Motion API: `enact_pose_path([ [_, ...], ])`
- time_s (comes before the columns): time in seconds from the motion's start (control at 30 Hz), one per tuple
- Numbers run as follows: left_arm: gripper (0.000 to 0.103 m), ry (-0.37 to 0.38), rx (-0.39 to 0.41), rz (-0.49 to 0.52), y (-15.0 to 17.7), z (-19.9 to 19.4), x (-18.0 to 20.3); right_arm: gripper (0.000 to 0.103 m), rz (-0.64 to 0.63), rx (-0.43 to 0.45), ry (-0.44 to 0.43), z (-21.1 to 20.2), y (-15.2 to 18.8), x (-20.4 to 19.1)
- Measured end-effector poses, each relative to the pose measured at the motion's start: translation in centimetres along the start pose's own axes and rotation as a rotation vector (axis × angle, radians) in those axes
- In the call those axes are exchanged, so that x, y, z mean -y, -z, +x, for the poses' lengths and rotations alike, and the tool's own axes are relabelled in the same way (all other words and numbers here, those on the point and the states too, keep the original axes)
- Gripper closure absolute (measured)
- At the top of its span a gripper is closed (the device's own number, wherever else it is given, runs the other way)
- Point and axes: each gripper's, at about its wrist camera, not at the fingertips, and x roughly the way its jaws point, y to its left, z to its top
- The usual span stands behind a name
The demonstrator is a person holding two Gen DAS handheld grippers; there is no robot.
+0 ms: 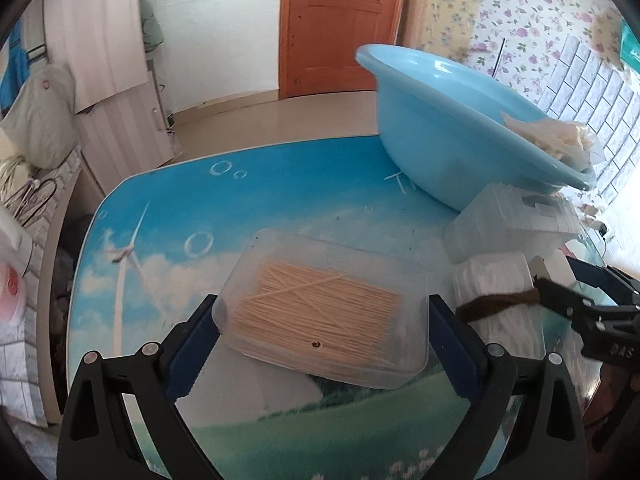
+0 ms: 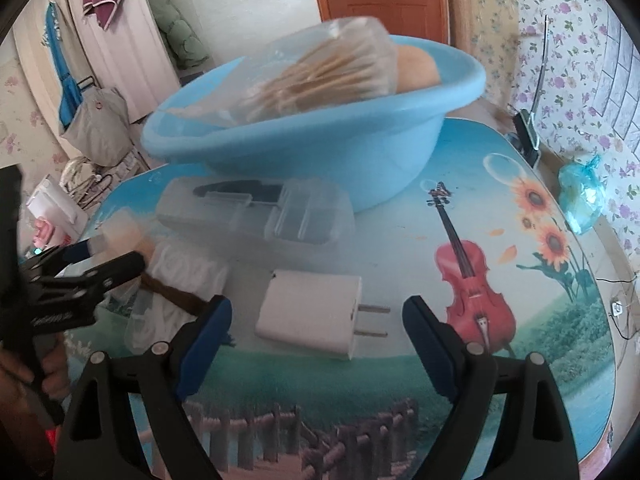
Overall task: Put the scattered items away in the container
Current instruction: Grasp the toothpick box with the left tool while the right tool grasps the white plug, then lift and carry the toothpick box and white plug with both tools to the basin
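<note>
My left gripper (image 1: 322,300) is shut on a clear box of toothpicks (image 1: 320,308), its blue pads pressing on both short sides just above the table. In the right wrist view the left gripper (image 2: 116,250) shows at the left edge. My right gripper (image 2: 316,302) stands open around a white plug adapter (image 2: 308,316) that lies flat on the table, prongs to the right, touching neither pad. The light blue basin (image 2: 320,148) stands behind, holding a clear pack of wooden sticks (image 2: 320,76) and a beige round thing (image 2: 416,68). In the left wrist view the basin (image 1: 440,136) is at the upper right.
In front of the basin lie a clear compartment box (image 2: 256,216) and a white cotton bundle with a brown band (image 2: 180,280). A blue plastic bag (image 2: 580,196) and a phone on a stand (image 2: 528,136) sit by the table's right edge. The picture-printed tabletop (image 1: 160,240) ends at the left.
</note>
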Motion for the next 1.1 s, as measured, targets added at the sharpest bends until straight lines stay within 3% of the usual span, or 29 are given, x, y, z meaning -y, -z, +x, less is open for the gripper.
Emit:
enact_pose_path([
  [0.07,0.005,-0.007,-0.001,-0.007,0.6,-0.4,0.0,0.017,0.001,0.000,0.019,0.2,0.1,0.0],
  [0.13,0.005,-0.006,0.000,-0.008,1.2,-0.7,0.1,0.040,-0.011,0.011,0.029,-0.1,0.2,0.0],
  [0.53,0.005,-0.010,0.008,0.029,3.5,-3.3,0.8,0.040,-0.042,0.019,0.002,-2.8,2.2,0.3],
  [0.93,0.005,-0.025,-0.024,0.005,5.9,-4.4,1.9,0.040,-0.148,-0.021,-0.081,-4.3,5.2,-2.4],
  [1.1,0.005,-0.035,-0.020,0.060,6.6,-4.6,2.8,0.040,-0.153,-0.036,-0.086,-4.6,5.8,-2.0],
])
